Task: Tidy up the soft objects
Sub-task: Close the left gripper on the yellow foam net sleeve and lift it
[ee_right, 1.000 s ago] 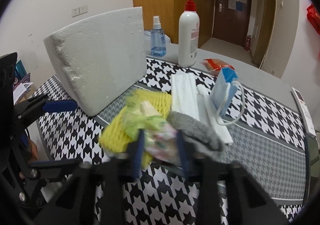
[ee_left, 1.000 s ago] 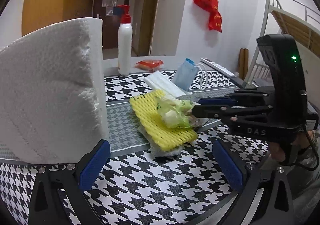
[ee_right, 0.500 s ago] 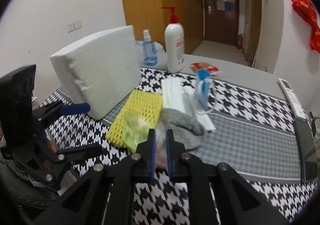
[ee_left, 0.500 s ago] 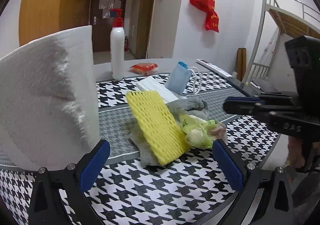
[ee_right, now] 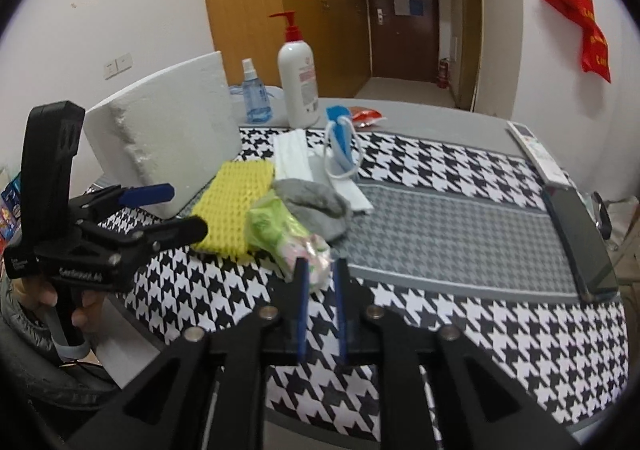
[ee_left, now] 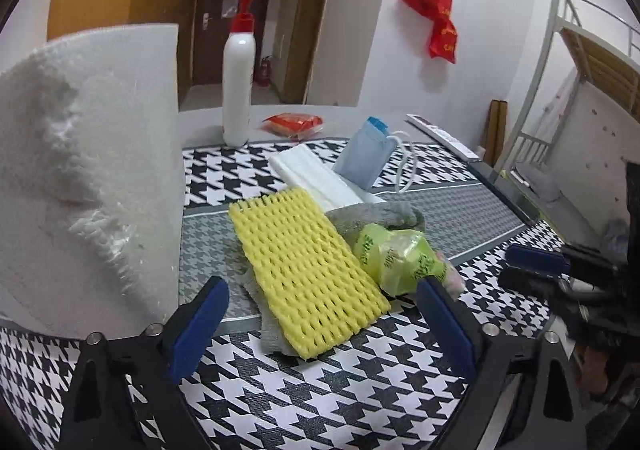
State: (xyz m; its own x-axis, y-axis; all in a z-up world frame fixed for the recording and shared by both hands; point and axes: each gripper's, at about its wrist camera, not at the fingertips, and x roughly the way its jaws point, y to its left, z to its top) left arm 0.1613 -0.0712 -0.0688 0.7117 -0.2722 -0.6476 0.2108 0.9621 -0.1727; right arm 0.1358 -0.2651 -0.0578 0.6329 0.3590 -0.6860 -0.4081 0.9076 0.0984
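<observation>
A yellow foam net (ee_left: 306, 272) lies on a grey cloth (ee_left: 376, 214) on the houndstooth table. A green plastic bag (ee_left: 396, 260) lies beside it, to the right. My left gripper (ee_left: 320, 316) is open, its fingers either side of the net's near end, empty. In the right wrist view the net (ee_right: 234, 201), bag (ee_right: 286, 236) and grey cloth (ee_right: 316, 205) lie in a row. My right gripper (ee_right: 320, 270) is slightly open just off the bag's near end, not gripping it. A white face mask stack (ee_left: 316, 179) and a blue mask (ee_left: 366, 153) lie behind.
A large white foam block (ee_left: 80, 177) stands at the left. A pump bottle (ee_left: 238, 89), a spray bottle (ee_right: 254, 97) and a red packet (ee_left: 294, 123) stand at the back. A remote (ee_right: 536, 151) and a phone (ee_right: 580, 238) lie along the right edge.
My right gripper has let go of the green bag and drawn back toward the table edge, its jaws parting slightly. The bag rests beside the yellow net. My left gripper has moved closer to the net.
</observation>
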